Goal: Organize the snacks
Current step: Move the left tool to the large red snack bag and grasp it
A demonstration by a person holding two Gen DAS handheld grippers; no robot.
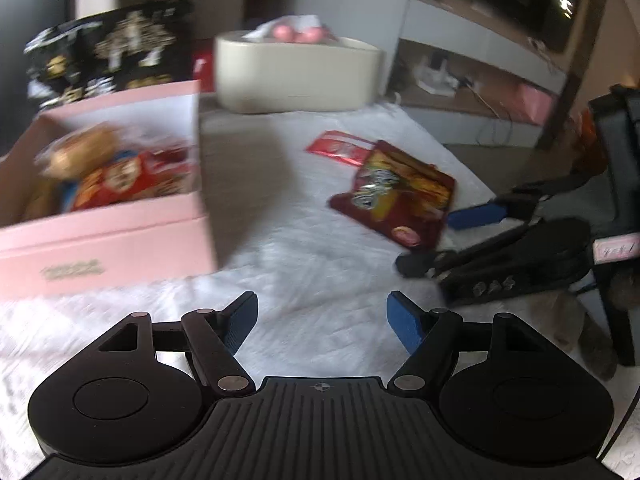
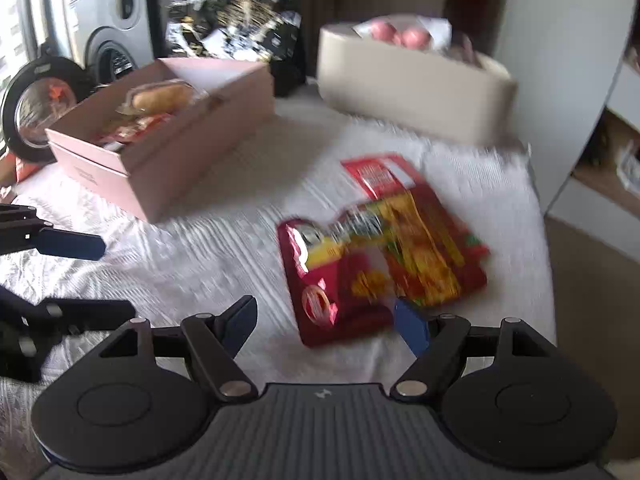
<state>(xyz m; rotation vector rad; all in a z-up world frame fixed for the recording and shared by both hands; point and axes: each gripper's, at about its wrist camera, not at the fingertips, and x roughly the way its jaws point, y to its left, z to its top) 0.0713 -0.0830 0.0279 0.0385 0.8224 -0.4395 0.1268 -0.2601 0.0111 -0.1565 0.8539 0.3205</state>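
Observation:
A dark red snack bag (image 2: pixel 380 264) lies flat on the white cloth, partly over a smaller red packet (image 2: pixel 376 176). My right gripper (image 2: pixel 326 324) hovers just before the bag's near edge, open and empty. From the left wrist view the same bag (image 1: pixel 396 196) and red packet (image 1: pixel 340 146) lie ahead to the right, with my right gripper (image 1: pixel 440 236) open beside the bag. My left gripper (image 1: pixel 322 320) stands open over bare cloth. A pink box (image 1: pixel 104 236) holding several snacks sits at left, and shows as the pink box (image 2: pixel 160 176) in the right wrist view.
A beige tub (image 2: pixel 412 88) with pink round things stands at the back. A black patterned bag (image 1: pixel 112 48) stands behind the box. The cloth (image 1: pixel 304 248) drops off at its right edge toward shelves (image 1: pixel 480 64). My left gripper's fingers (image 2: pixel 68 244) show at the left.

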